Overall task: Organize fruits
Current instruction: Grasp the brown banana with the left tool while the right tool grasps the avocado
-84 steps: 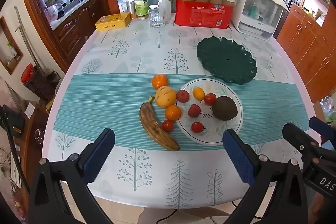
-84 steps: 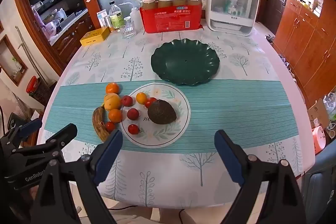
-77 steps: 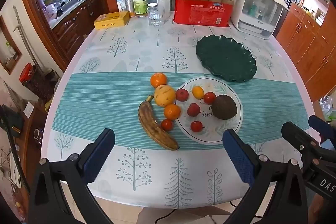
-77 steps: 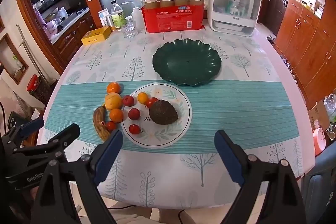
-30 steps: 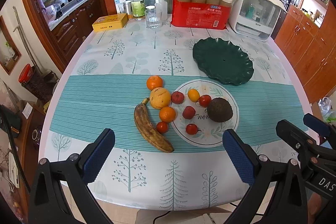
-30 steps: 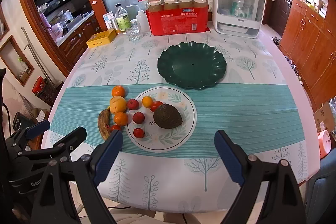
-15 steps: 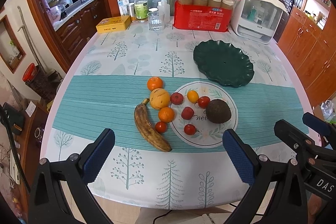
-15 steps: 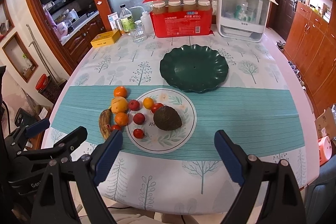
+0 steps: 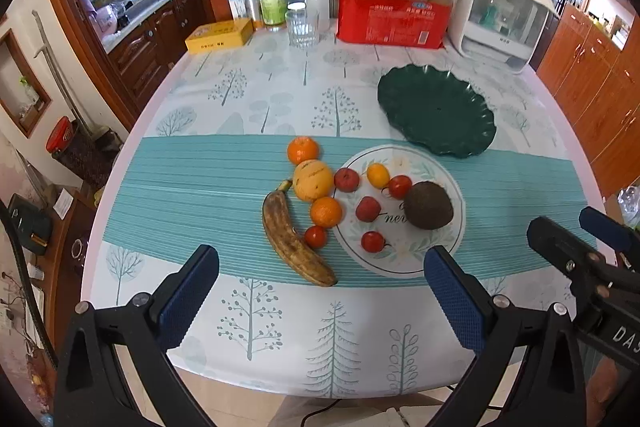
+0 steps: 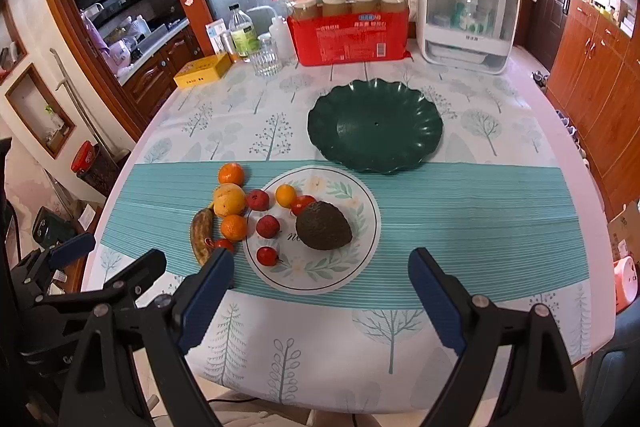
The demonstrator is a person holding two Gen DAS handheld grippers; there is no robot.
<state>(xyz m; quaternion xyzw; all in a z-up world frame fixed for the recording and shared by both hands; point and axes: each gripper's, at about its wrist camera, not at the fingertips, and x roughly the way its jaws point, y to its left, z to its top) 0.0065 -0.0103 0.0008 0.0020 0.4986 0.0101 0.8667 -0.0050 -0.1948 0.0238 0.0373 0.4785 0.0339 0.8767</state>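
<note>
A white floral plate holds a dark avocado, several small red fruits and a small yellow fruit. Left of it on the cloth lie a brown banana, two oranges, a yellow fruit and a small tomato. An empty dark green plate sits behind. My left gripper and right gripper are both open and empty, held above the table's near edge.
At the back of the table stand a red package of jars, a white appliance, a glass, bottles and a yellow box. Wooden cabinets flank the table on both sides.
Both grippers have drifted slightly, so the table view has shifted a little. The fruits and plates have not moved. Both grippers stay open.
</note>
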